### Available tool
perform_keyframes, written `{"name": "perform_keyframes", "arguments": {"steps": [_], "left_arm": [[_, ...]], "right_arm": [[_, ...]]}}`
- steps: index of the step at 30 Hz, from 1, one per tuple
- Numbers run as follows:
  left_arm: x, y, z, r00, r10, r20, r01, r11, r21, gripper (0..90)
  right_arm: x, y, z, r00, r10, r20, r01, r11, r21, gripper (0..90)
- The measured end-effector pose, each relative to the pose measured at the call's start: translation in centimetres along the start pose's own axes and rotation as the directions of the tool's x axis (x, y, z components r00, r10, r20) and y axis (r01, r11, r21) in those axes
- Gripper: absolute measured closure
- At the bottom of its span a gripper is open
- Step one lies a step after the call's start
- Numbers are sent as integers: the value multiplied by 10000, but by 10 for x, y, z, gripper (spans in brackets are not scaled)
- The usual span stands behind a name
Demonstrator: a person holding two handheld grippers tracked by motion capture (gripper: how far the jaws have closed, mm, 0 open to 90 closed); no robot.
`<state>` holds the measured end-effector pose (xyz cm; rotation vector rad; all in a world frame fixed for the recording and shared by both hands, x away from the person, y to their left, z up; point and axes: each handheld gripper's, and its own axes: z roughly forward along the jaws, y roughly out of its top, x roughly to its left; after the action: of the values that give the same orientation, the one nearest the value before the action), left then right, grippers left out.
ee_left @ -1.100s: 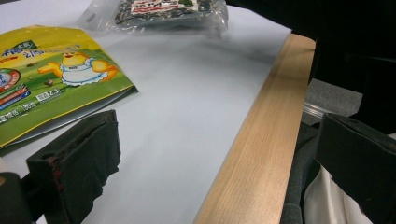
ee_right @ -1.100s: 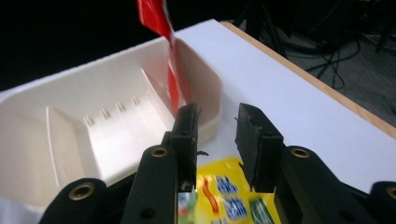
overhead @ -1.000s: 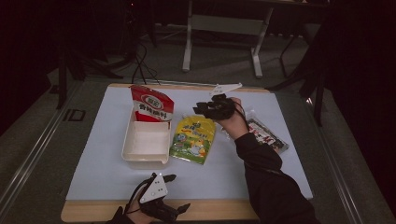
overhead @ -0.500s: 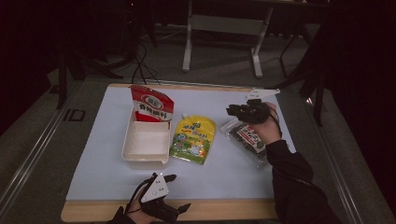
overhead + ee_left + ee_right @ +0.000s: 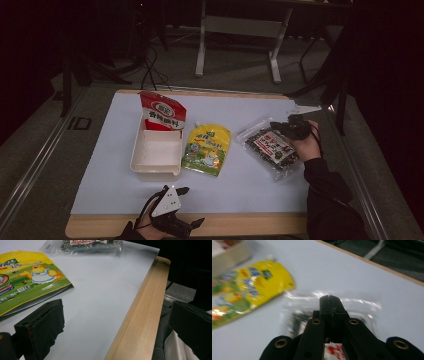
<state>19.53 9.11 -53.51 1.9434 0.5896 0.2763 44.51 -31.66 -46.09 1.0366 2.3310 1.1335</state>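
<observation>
My right gripper (image 5: 280, 126) hovers over the far end of a clear bag (image 5: 270, 145) of dark contents with a red and white label. Its jaws are pressed shut with nothing seen between them, and in the right gripper view (image 5: 329, 302) the blurred bag (image 5: 299, 315) lies just under the tips. A yellow pouch (image 5: 206, 149) lies flat left of the bag. A red pouch (image 5: 161, 112) leans at the back of a white tray (image 5: 172, 167). My left gripper (image 5: 191, 206) rests open at the table's near edge, its jaws (image 5: 115, 325) wide apart, holding nothing.
A pale sheet (image 5: 250, 180) covers the table, with a wooden edge (image 5: 140, 320) along the near side. The left gripper view has the yellow pouch (image 5: 27, 280) and the clear bag (image 5: 92, 245) beyond its jaws. A metal stand (image 5: 237, 30) and cables lie on the floor behind.
My right gripper has swung from above the yellow pouch rightward to the clear bag, then lowered toward it. The left gripper has stayed put.
</observation>
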Motion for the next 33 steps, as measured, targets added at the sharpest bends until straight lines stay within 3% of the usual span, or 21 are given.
{"name": "perform_keyframes", "arguments": {"steps": [5,11,22,33], "left_arm": [[0,0,1,10000,-26,-22,26,10000,-4,18],[0,0,0,10000,-2,-39,2,10000,26,17],[0,-1,0,10000,-45,-66,45,10000,63,18],[0,-2,-1,9999,-88,-108,89,9999,76,17]], "right_arm": [[-20,-16,3,9984,492,285,-499,9985,243,900],[-35,-31,10,9949,666,753,-715,9954,635,900],[-62,-52,19,9801,1337,1467,-1495,9834,1030,900],[-70,-61,32,9717,1608,1730,-1847,9738,1325,900]]}}
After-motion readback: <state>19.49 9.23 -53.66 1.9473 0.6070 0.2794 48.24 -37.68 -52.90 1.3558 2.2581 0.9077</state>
